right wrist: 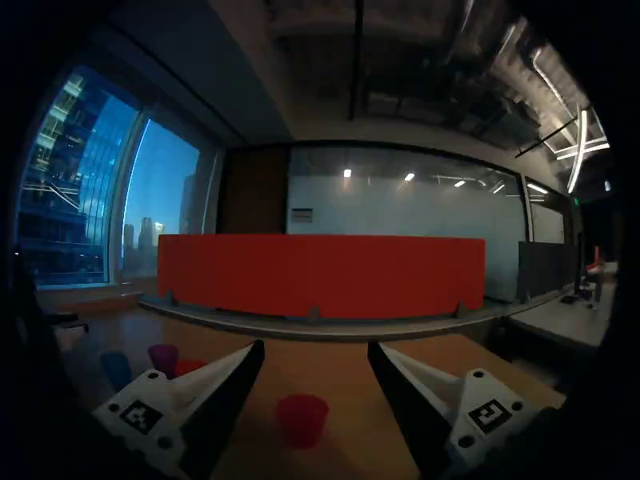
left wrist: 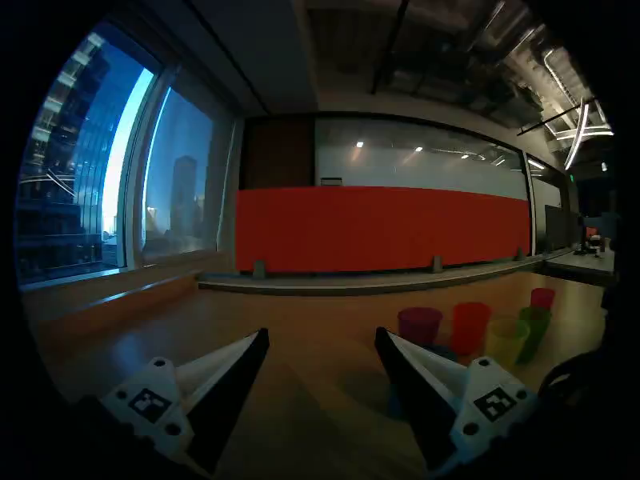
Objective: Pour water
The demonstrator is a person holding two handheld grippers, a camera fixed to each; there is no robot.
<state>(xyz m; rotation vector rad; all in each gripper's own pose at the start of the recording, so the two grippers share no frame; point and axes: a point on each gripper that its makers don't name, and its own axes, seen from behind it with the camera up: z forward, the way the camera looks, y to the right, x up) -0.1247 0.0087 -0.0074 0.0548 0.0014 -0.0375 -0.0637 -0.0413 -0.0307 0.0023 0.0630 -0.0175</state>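
Left gripper [left wrist: 322, 336] is hovering with fingers spread wide, gripping nothing. A cluster of cups [left wrist: 470, 326] is standing on the wooden table [left wrist: 304, 308], on the near side of the orange partition [left wrist: 384, 228]. Right gripper [right wrist: 314, 348] is likewise gaping and empty. A red cup [right wrist: 302, 418] is sitting upright in front of the partition, seen through the gap between the fingers.

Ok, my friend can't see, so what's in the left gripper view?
The left gripper, fingers wide apart and holding nothing, hangs over a wooden table. Ahead on its right stand cups, among them a purple cup, a red cup, a yellow cup, a green cup. A red screen and a window lie behind.
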